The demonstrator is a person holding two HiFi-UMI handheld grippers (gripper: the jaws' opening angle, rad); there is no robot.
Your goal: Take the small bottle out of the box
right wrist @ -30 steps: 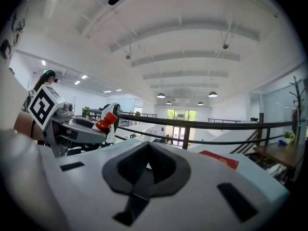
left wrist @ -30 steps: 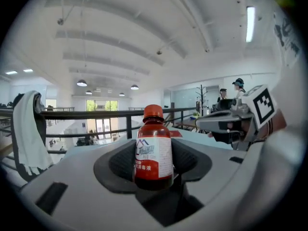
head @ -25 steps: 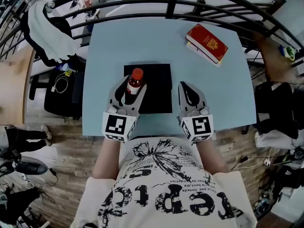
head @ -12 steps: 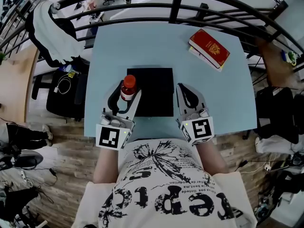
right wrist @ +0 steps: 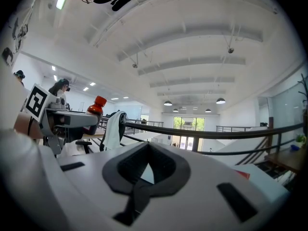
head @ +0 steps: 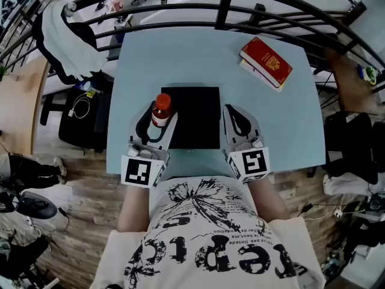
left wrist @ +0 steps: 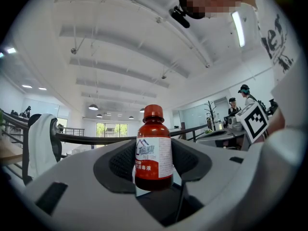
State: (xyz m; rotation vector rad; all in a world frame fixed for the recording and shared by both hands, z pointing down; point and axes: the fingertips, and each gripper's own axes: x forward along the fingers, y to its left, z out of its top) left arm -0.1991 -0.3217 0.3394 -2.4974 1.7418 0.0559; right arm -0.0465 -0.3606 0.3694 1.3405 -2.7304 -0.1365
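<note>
A small bottle [head: 161, 105] with a red cap, dark red contents and a white label stands upright between the fingers of my left gripper [head: 159, 114], which is shut on it. It hangs over the left edge of the flat black box [head: 198, 124] on the light-blue table [head: 180, 59]. In the left gripper view the bottle [left wrist: 153, 148] fills the hollow of the left gripper [left wrist: 154, 170]. My right gripper [head: 232, 109] rests at the box's right edge, shut and empty. The right gripper view shows the right gripper [right wrist: 146, 166] closed, with the bottle [right wrist: 97, 107] far to the left.
A red book [head: 266, 60] lies on another at the table's far right corner. A dark metal railing [head: 222, 5] curves behind the table, with a white and black jacket [head: 60, 32] draped over it at the left. Wooden floor lies below the near table edge.
My left gripper has carried the bottle leftward, from above the black box to its left edge. The right gripper has stayed where it was.
</note>
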